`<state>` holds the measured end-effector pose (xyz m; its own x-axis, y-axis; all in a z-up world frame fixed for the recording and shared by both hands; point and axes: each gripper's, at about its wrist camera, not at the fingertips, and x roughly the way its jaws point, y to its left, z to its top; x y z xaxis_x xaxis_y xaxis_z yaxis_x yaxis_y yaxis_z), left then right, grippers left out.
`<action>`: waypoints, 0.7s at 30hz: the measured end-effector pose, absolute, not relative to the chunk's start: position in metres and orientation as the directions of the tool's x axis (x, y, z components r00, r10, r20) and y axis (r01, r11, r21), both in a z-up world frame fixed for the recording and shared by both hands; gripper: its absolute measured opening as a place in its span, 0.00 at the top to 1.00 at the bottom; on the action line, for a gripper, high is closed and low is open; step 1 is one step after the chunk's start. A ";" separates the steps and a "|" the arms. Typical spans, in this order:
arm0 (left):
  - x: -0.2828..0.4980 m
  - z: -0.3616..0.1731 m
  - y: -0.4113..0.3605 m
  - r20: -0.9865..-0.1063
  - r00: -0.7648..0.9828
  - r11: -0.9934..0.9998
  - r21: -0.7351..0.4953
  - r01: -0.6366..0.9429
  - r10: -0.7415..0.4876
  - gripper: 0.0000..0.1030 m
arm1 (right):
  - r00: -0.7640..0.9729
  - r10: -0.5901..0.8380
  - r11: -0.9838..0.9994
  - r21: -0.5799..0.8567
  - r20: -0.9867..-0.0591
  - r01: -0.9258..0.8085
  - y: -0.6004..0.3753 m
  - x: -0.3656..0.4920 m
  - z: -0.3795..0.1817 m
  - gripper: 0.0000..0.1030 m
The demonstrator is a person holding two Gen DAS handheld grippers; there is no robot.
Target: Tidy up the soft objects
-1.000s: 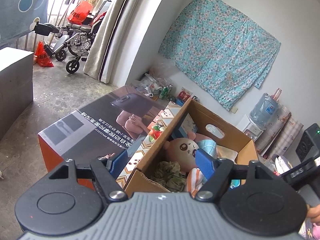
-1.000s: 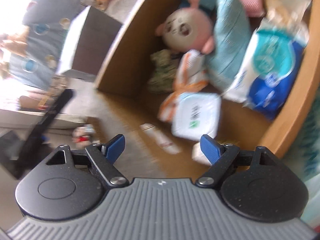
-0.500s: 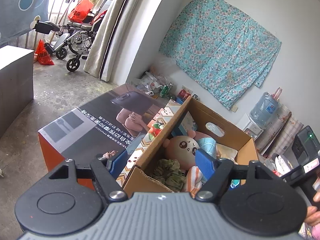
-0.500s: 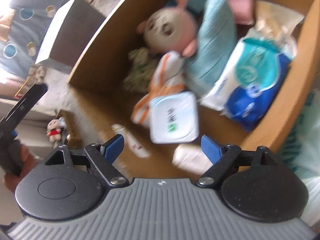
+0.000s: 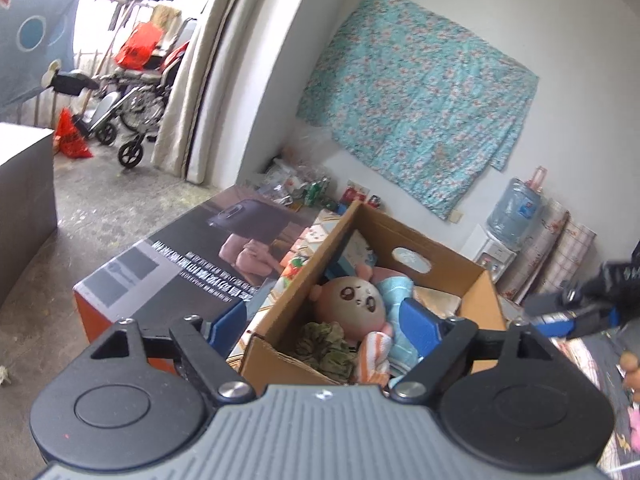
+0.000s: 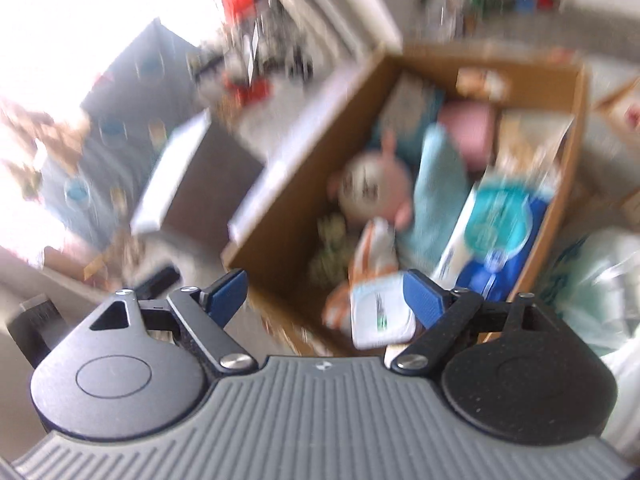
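A brown cardboard box (image 5: 436, 254) (image 6: 280, 208) holds soft things: a round plush doll (image 5: 352, 300) (image 6: 366, 190), a teal towel (image 5: 396, 288) (image 6: 436, 196), a green cloth (image 5: 324, 344), an orange striped cloth (image 5: 374, 356), a blue-and-white wipes pack (image 6: 496, 232) and a white packet (image 6: 380, 312). My left gripper (image 5: 324, 324) hovers at the box's near end, its jaws opening with nothing between them. My right gripper (image 6: 328, 296) is above and back from the box in a blurred view, jaws opening and empty. It also shows at the right edge of the left wrist view (image 5: 576, 312).
The box rests beside a large orange carton with a dark printed top (image 5: 180, 264). A grey block (image 5: 24, 200) stands left, a wheelchair (image 5: 132, 112) behind it. A water dispenser (image 5: 508, 224) and rolled mats (image 5: 552, 252) line the wall. A hand (image 5: 630, 368) shows at the right edge.
The right gripper has lifted up and back out of the box, so the whole box now shows. Both grippers' jaws have widened a little. The left gripper has barely moved.
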<state>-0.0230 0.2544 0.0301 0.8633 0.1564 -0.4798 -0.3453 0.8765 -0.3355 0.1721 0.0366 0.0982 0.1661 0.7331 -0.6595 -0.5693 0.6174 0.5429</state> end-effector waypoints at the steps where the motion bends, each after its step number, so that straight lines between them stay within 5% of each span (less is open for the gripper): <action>1: -0.026 0.032 0.251 -0.470 0.870 0.886 -0.328 -0.327 0.147 0.12 | 0.235 0.741 0.629 0.528 -0.629 -0.571 0.025 0.164 0.106 0.14; 3: -0.031 0.037 0.241 -0.456 0.881 0.906 -0.310 -0.288 0.124 0.07 | 0.386 0.721 0.677 0.465 -0.575 -0.570 0.001 0.144 0.120 0.01; 8: -0.042 0.043 0.207 -0.451 0.888 0.941 -0.250 -0.227 0.094 0.00 | 0.676 0.535 0.835 0.199 -0.506 -0.512 -0.026 0.080 0.124 0.01; 21: -0.034 0.034 0.140 -0.573 0.797 0.968 -0.027 -0.249 0.189 0.00 | 0.845 0.211 0.954 -0.083 -0.492 -0.287 -0.026 -0.021 0.066 0.01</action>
<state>-0.0340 0.1397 0.0343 0.7972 0.1894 -0.5733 -0.2494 0.9680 -0.0270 -0.0214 -0.0258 0.0658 0.8448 0.2111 -0.4917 -0.2867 0.9544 -0.0828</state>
